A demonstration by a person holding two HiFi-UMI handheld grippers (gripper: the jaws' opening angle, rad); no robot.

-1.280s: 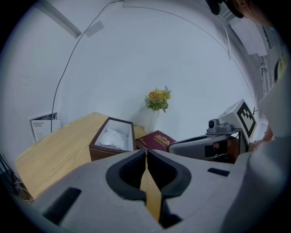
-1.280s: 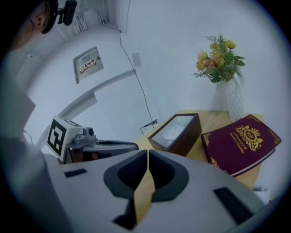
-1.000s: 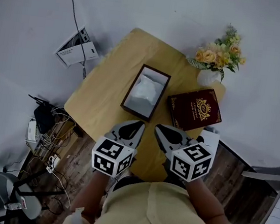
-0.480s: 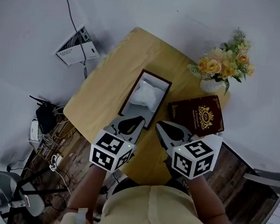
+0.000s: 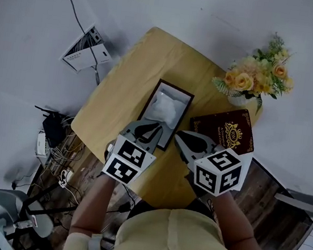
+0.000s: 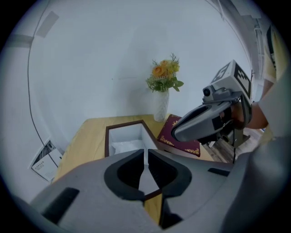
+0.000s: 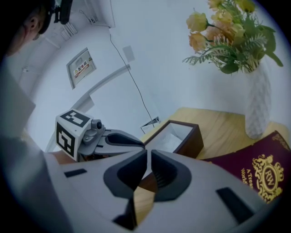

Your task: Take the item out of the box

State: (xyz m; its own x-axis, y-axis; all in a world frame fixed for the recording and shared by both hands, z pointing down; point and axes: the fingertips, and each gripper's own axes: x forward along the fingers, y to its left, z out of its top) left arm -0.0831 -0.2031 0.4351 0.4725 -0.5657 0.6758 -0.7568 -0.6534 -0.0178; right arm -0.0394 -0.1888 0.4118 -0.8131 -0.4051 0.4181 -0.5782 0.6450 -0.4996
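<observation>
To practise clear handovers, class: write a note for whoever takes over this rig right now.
Left hand-held gripper: shut, empty, at the box's near end.
Right hand-held gripper: shut, empty, beside it.
Open dark box on the wooden table, white wrapped item inside, burgundy crested lid beside it.
Done: box open. To do: open a gripper, lift the item out.

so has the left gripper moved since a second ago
Yes: the left gripper has edged forward toward the box; its tips, earlier short of the box's near end, now overlap it in the head view.
</observation>
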